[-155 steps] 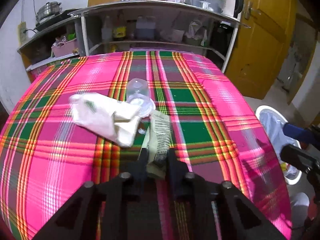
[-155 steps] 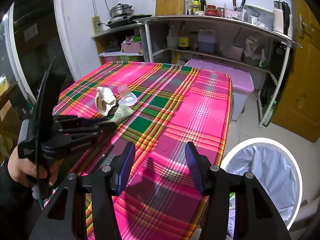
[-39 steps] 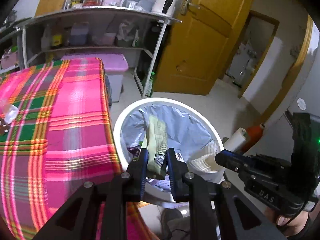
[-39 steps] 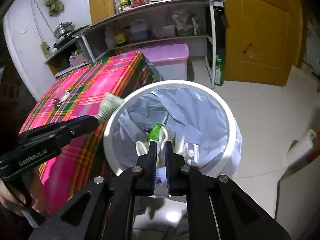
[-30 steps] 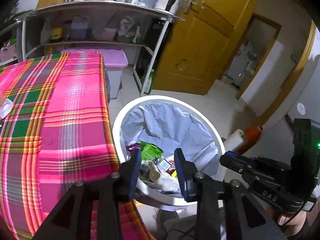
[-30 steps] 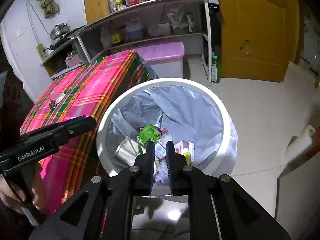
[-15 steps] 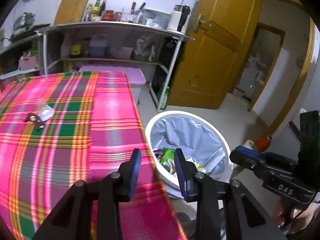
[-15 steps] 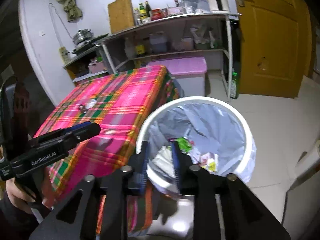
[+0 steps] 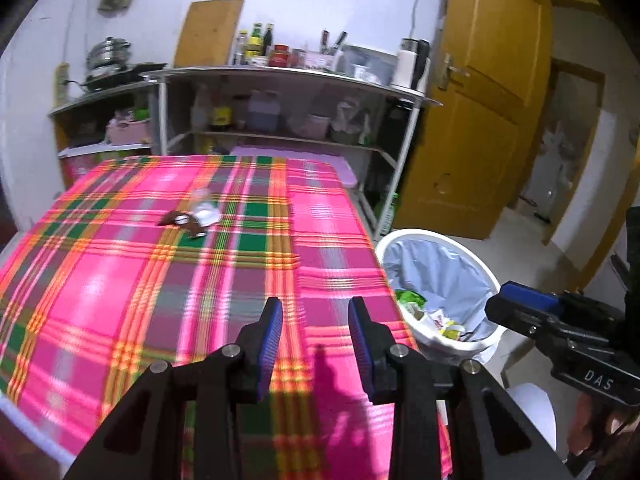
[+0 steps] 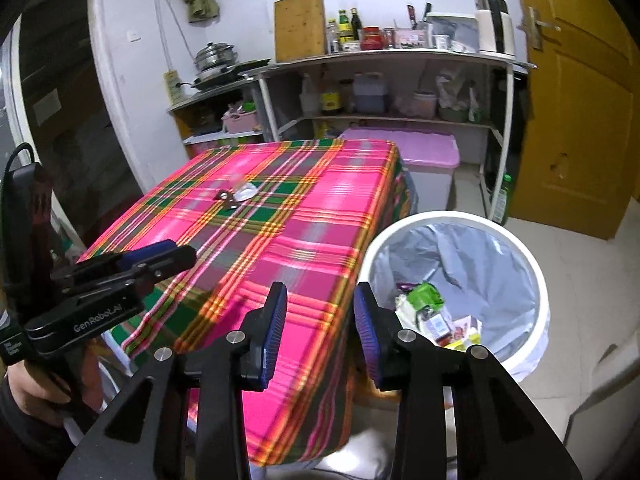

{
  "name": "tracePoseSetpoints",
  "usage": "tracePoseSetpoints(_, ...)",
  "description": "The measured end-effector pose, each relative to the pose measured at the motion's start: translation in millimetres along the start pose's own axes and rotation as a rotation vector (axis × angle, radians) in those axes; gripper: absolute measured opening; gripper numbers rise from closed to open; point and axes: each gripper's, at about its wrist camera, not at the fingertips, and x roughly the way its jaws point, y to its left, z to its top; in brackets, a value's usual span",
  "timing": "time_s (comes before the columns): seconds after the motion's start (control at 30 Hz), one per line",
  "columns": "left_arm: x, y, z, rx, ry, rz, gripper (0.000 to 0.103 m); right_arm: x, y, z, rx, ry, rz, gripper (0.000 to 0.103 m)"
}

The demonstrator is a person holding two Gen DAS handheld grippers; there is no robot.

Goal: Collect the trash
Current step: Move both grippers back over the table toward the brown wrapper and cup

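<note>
A clear plastic cup (image 9: 204, 210) and a small dark wrapper (image 9: 182, 222) lie mid-table on the pink plaid cloth (image 9: 120, 280); they also show small in the right wrist view (image 10: 240, 192). The white trash bin (image 9: 472, 248) with a grey liner stands on the floor right of the table and holds several wrappers (image 10: 428, 304). My left gripper (image 9: 315, 320) is open and empty above the table's near right part. My right gripper (image 10: 320, 308) is open and empty, over the table's corner beside the bin (image 10: 532, 272).
Metal shelves (image 9: 280, 76) with bottles, a kettle and containers stand behind the table. A pink-lidded storage box (image 10: 416, 152) sits under them. A yellow wooden door (image 9: 480, 120) is to the right. The tiled floor (image 10: 592, 264) surrounds the bin.
Both grippers dropped their trash into the bin, opened, and pulled back. The left one has swung left over the table; the right one has opened wider and drawn away from the bin.
</note>
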Motion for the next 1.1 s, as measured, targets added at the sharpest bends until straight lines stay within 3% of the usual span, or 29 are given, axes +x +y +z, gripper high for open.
tracePoseSetpoints(0.53,-39,41,-5,-0.039,-0.038,0.064,0.034,7,45,3,-0.06,0.009,0.023,0.036)
tracePoseSetpoints(1.1,-1,71,15,-0.049,-0.017,0.098,0.034,44,65,28,-0.123,0.026,0.037,0.036)
